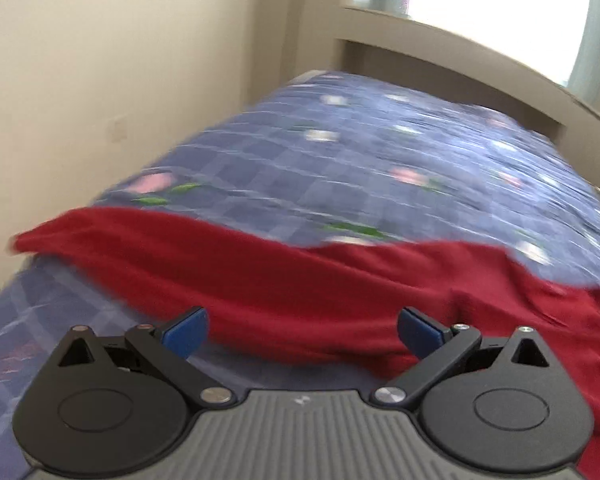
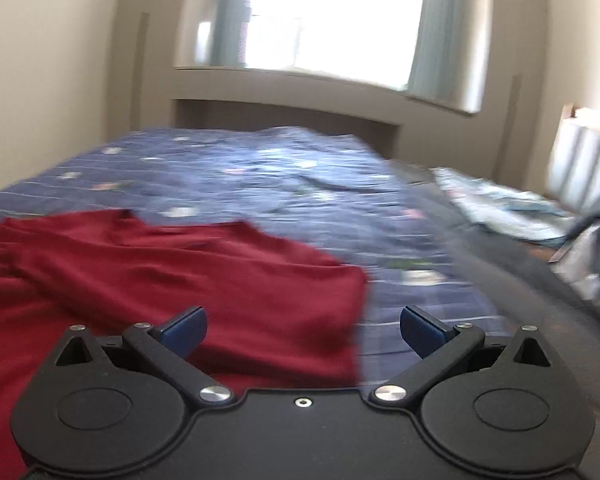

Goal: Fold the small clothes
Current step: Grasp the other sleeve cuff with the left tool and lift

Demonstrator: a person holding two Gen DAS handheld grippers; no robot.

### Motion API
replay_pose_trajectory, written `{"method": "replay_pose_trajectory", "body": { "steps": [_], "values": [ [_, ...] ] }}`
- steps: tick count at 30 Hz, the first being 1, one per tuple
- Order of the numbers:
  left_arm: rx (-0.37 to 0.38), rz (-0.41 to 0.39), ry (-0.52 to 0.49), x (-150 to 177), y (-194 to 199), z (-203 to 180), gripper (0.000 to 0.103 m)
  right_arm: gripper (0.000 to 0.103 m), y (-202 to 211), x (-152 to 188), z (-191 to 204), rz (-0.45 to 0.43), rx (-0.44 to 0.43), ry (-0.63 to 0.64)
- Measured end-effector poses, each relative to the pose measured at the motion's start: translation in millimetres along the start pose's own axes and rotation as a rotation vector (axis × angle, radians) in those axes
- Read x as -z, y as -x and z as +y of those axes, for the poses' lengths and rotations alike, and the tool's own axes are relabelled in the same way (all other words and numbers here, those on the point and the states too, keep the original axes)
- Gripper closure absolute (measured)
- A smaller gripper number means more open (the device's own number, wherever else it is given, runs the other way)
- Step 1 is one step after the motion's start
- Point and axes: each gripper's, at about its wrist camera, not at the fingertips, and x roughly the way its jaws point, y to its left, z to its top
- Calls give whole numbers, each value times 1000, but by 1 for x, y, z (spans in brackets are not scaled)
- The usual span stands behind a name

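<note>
A dark red garment (image 1: 300,284) lies spread and creased on a bed with a blue checked floral quilt (image 1: 360,160). In the left wrist view my left gripper (image 1: 302,334) is open and empty, just over the garment's near left edge. In the right wrist view the same red garment (image 2: 160,276) fills the lower left, with its right edge between the fingers. My right gripper (image 2: 304,334) is open and empty over that right edge. Both views are blurred by motion.
A cream wall (image 1: 100,80) runs along the bed's left side. A headboard ledge (image 2: 300,92) and a bright window (image 2: 340,12) stand at the far end. A heap of pale and grey clothes (image 2: 532,216) lies at the bed's right side.
</note>
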Motion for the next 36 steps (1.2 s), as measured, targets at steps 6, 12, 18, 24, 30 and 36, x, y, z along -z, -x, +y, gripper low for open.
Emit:
{"method": "replay_pose_trajectory", "body": {
  "steps": [6,12,18,24,30,36],
  "values": [
    [-192,3,173,-14,-10,105,0,0,16,2,32,137,-409,-213],
    [-183,-24,375,-25,-27,190,0,0,18,23,74,165,-375,-200],
    [-94,-24,609,-21,-49,233,1,0,4,48,96,180,-208,-121],
    [-70,-73,712,-21,-56,251,37,0,2,61,108,184,-163,-45],
    [-5,-73,833,-21,-64,265,79,0,1,62,109,187,-158,-30],
    [15,-173,801,-39,-42,259,100,0,0,63,117,205,-133,20]
  ]
}}
